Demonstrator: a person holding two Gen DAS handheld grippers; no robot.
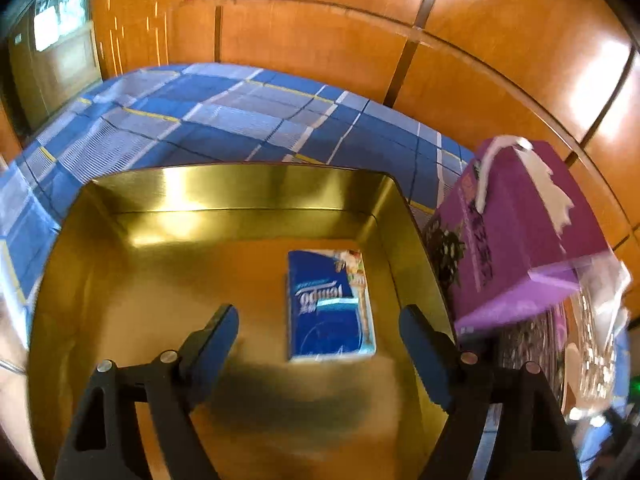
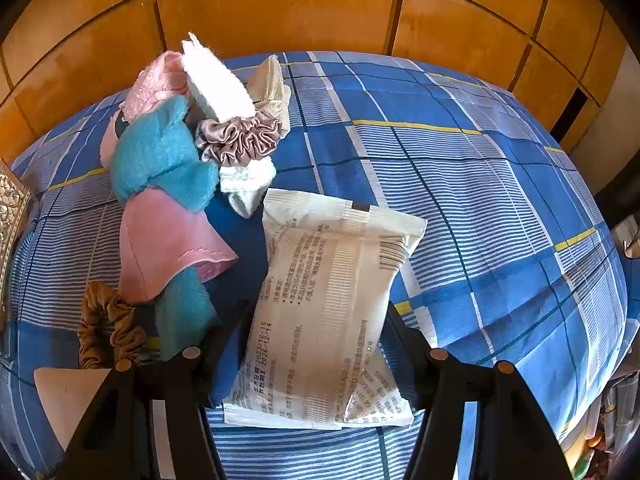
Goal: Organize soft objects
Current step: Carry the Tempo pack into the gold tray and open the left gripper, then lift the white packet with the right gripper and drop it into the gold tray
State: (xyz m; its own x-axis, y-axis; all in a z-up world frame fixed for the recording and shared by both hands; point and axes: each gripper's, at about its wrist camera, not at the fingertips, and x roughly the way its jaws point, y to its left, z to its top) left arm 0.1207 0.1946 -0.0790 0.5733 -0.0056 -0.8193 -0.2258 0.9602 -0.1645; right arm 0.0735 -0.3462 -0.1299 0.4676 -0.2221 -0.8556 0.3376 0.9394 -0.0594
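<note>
In the left wrist view my left gripper (image 1: 320, 344) is open and empty above a gold metal tin (image 1: 120, 280). A blue tissue pack (image 1: 330, 306) lies flat on the tin's floor, just beyond the fingertips. In the right wrist view my right gripper (image 2: 316, 320) has its jaws on both sides of a white wet-wipe pack (image 2: 324, 312), which tilts up off the blue plaid bedspread (image 2: 460, 168). Left of it lies a pile of soft things: a teal and pink plush cloth (image 2: 160, 168), a mauve satin scrunchie (image 2: 236, 136), white cloths (image 2: 216, 76) and a brown scrunchie (image 2: 108, 328).
A purple tissue box (image 1: 520, 232) stands right of the tin, with a clear plastic item (image 1: 596, 340) beside it. Orange wooden wardrobe panels (image 2: 280, 12) rise behind the bed. A silver patterned edge (image 2: 12, 208) shows at the far left of the right wrist view.
</note>
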